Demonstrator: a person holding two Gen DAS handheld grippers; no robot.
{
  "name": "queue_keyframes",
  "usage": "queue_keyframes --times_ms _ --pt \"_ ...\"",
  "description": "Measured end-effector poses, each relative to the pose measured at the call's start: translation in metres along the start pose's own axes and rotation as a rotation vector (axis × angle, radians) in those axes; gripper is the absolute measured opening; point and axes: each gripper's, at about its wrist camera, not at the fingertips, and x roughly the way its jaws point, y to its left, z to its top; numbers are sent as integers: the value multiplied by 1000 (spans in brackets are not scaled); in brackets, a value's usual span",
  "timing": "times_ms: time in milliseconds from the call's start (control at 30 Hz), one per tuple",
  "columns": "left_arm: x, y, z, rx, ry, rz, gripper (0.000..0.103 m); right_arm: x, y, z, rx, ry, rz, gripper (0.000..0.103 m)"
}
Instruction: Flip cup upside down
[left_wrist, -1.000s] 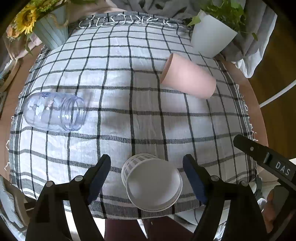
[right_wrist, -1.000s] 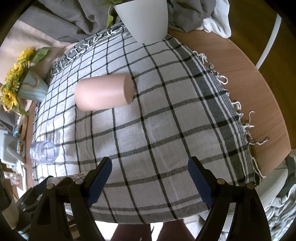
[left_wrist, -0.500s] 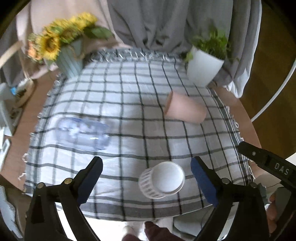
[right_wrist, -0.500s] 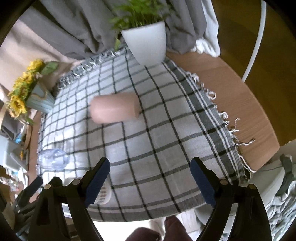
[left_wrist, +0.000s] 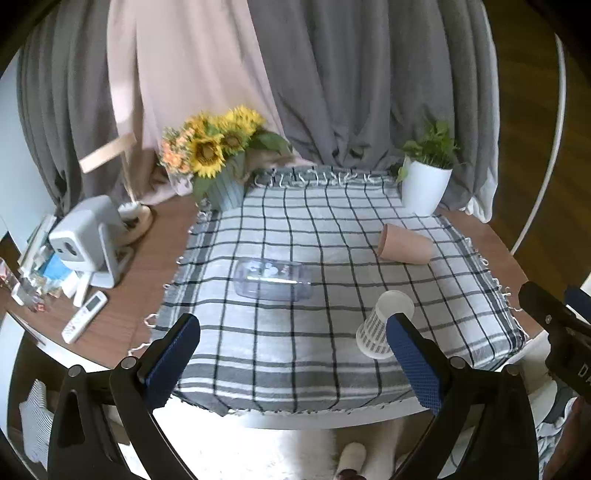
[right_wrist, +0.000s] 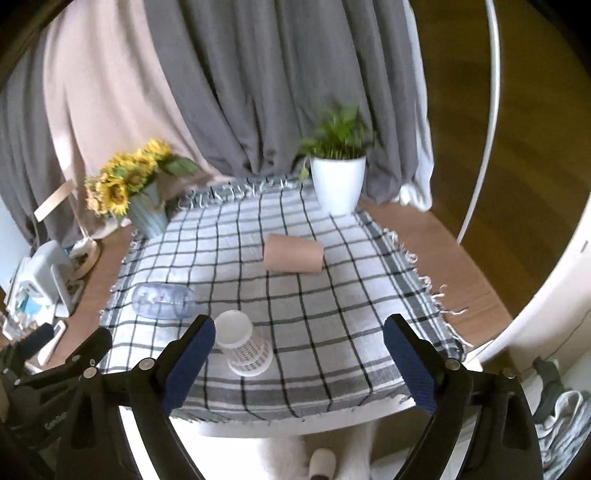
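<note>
White ribbed cup upside down on checked cloth, near front edge, wide rim down, flat base up. Same cup just beyond left finger in right wrist view. Pink cup on its side toward back right, mouth facing left; inside not visible. Clear jar on its side mid-cloth, looks empty. White pot holds green plant; blue vase holds sunflowers. Left gripper jaws spread wide, holding nothing. Right gripper likewise apart, empty.
</note>
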Motion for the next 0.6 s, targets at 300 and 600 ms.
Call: queue_keyframes --times_ms 300,600 --pt "-51 9 -25 36 -89 22 103 -61 18 -31 -41 -119 -21 93" --pt "-69 9 -37 4 -91 -46 103 -101 20 -45 -71 -200 -31 93"
